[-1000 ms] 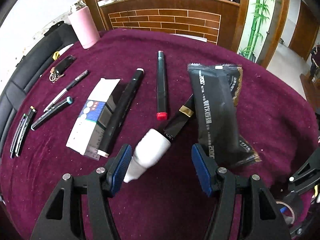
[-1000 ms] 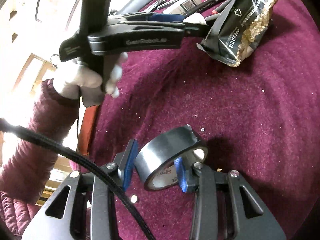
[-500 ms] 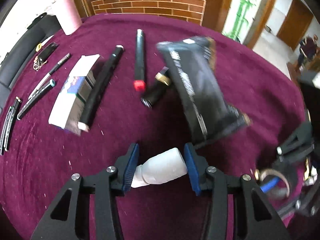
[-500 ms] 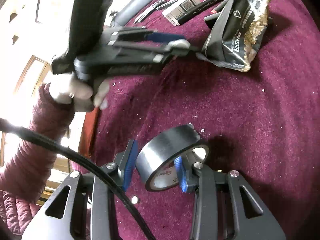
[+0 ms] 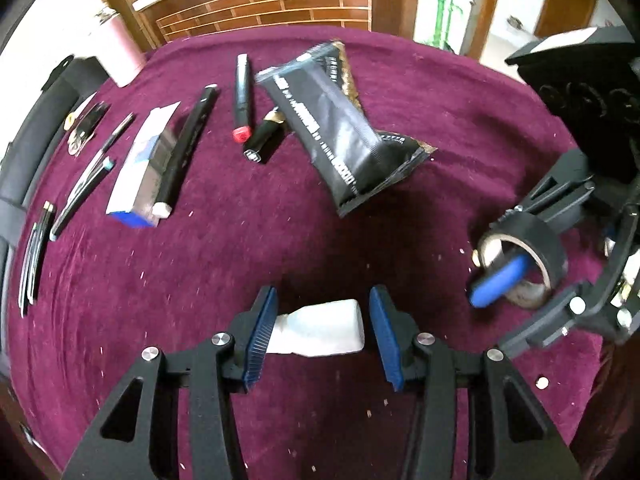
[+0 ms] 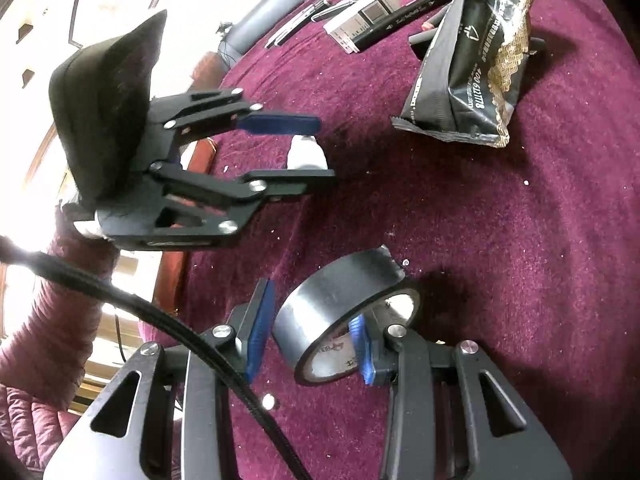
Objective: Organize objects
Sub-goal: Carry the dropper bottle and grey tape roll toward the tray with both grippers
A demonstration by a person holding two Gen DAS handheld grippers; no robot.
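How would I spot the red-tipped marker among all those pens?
Start at the maroon tablecloth and find the big black snack packet lying near its middle. Just left of it lies a short black tube with a gold band, and next to that the red-tipped marker. It is the only pen with a bright red end cap.

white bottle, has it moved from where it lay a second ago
Yes. The white bottle, shut in the left claw, has come away from the gold-banded tube it lay against.
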